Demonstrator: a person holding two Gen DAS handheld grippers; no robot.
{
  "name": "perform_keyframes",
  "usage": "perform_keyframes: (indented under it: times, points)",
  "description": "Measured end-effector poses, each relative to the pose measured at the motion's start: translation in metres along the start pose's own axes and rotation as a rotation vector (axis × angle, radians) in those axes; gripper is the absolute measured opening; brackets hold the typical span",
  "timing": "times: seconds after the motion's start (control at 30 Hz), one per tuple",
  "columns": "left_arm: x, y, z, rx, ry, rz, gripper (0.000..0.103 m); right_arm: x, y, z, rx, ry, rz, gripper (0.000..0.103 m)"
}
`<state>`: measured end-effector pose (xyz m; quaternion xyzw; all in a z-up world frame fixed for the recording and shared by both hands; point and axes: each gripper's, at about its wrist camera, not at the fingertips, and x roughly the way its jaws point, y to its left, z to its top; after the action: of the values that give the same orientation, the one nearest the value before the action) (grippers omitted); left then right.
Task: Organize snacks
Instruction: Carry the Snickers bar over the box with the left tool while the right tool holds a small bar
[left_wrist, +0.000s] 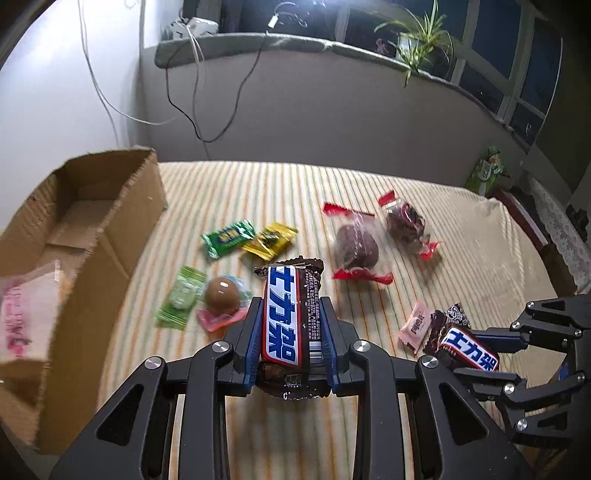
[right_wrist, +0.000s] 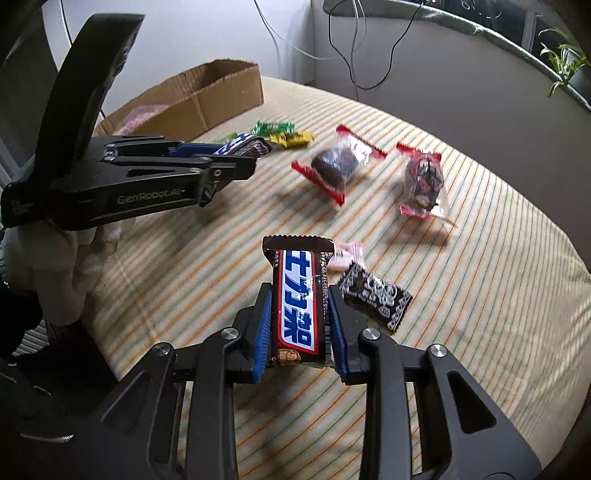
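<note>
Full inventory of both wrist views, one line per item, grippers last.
Snickers bar: 2, brown wrapper with blue lettering, one in left gripper, one in right gripper.
Cardboard box: 1, brown, open, left on bed; pink packet inside.
Clear-wrapped dark cakes: 2, red ends, centre-right.
Green candy, yellow candy, pale green packet, brown ball sweet: 1 each, near box.
Pink candy, black patterned packet: 1 each, beside right gripper.
Striped blanket: 1, cream.
Potted plant: 1, green, sill.
Left gripper, right gripper: shut on bars.
</note>
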<state>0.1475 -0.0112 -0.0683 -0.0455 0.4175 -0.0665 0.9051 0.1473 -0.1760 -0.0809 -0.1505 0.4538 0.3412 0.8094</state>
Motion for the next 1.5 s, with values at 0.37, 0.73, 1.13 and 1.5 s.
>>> perform_keyframes:
  times: [0.37,0.73,1.13,1.5]
  points:
    - [-0.04,0.03,0.006,-0.046,-0.091,0.024,0.027,-0.01,0.016,0.039,-0.01,-0.062,-0.013,0.029]
    - [-0.066,0.072,0.004,-0.097,-0.141,0.063,0.027,-0.005,0.043,0.092,-0.065,-0.108,-0.01,0.029]
    - [-0.079,0.126,0.006,-0.16,-0.159,0.135,0.027,0.024,0.078,0.156,-0.128,-0.131,0.006,0.029]
    - [-0.08,0.162,0.004,-0.203,-0.155,0.161,0.027,0.066,0.103,0.2,-0.158,-0.116,0.031,0.029]
